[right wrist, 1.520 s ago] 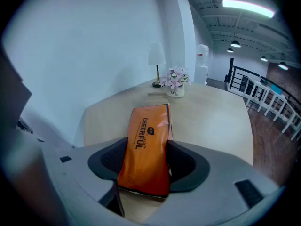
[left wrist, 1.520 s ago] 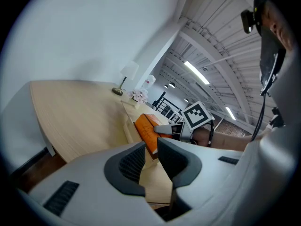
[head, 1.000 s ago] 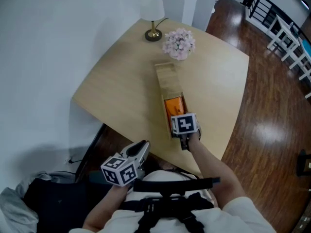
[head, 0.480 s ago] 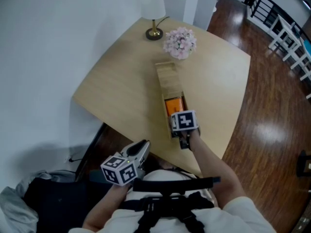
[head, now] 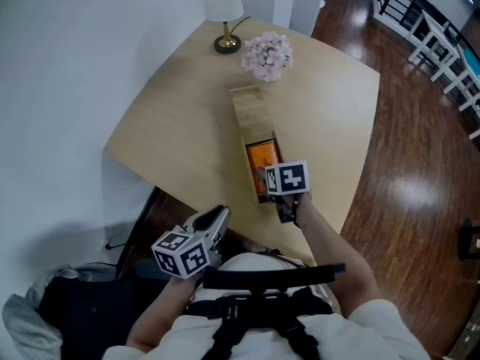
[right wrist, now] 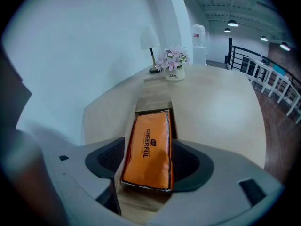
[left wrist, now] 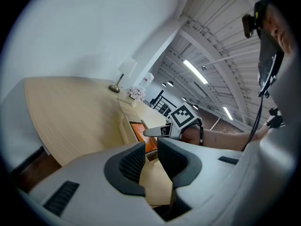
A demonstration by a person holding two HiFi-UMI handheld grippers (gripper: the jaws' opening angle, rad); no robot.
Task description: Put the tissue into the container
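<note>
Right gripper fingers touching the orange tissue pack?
Cannot tell. Right gripper view: the tissue pack lies in the wooden container between the fingers, which have just been opening; its edges line up with them, no plain gap or press.

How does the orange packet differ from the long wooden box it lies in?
The orange plastic tissue pack is glossy and bears dark lettering; the long pale wooden box is plain and matt. The pack is much shorter: it fills only the box's end nearest the person, while the far part shows bare wood. Both are oblong and lie along the same line.
</note>
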